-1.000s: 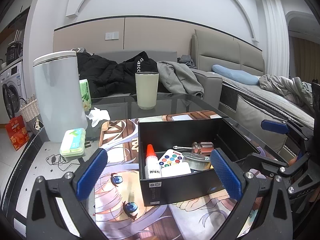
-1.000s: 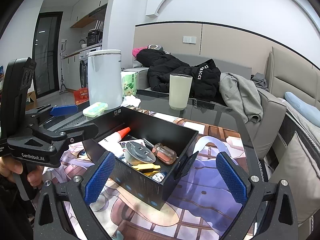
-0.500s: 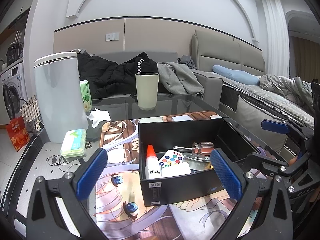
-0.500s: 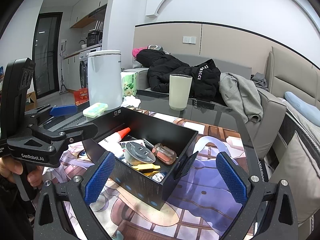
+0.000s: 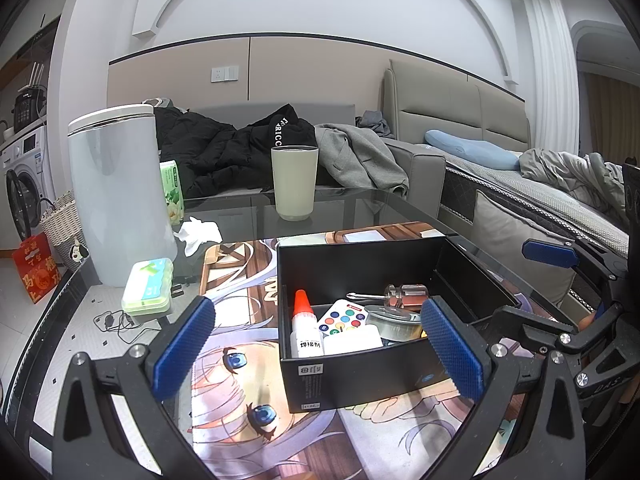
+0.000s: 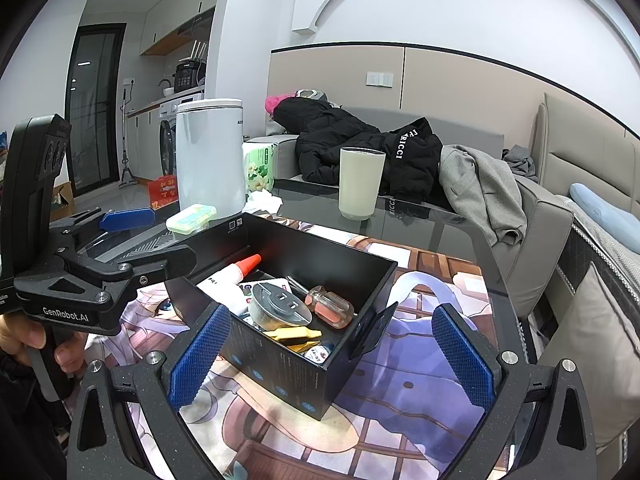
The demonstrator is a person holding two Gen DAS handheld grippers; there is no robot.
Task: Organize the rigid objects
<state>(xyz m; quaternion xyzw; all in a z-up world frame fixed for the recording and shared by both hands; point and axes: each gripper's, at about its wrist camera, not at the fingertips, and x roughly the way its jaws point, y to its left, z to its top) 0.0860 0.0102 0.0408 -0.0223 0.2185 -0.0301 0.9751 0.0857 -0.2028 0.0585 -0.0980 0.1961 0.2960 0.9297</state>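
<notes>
- The black box [image 5: 372, 372] sits at centre-right of the left wrist view on an illustrated mat [image 5: 240, 364], already holding a glue bottle [image 5: 304, 328], a colour-dotted card [image 5: 342, 318], a round metal tin [image 6: 278, 306], a screwdriver [image 6: 330, 310] and a yellow piece [image 6: 292, 334].
- The left gripper [image 5: 316, 354] is spread wide and empty, hovering before the box's front wall.
- The right gripper [image 6: 328, 358] is equally wide and empty, its fingers either side of the box's near corner.
- Risk: the box looks light, so a low finger could catch its rim and skid or tip it.
- Risk: the two grippers are close together; converging on the box could make them collide.
- Risk: the green case [image 5: 148, 286] at mid-left, beside the tall white canister [image 5: 116, 196], might be left out.
</notes>
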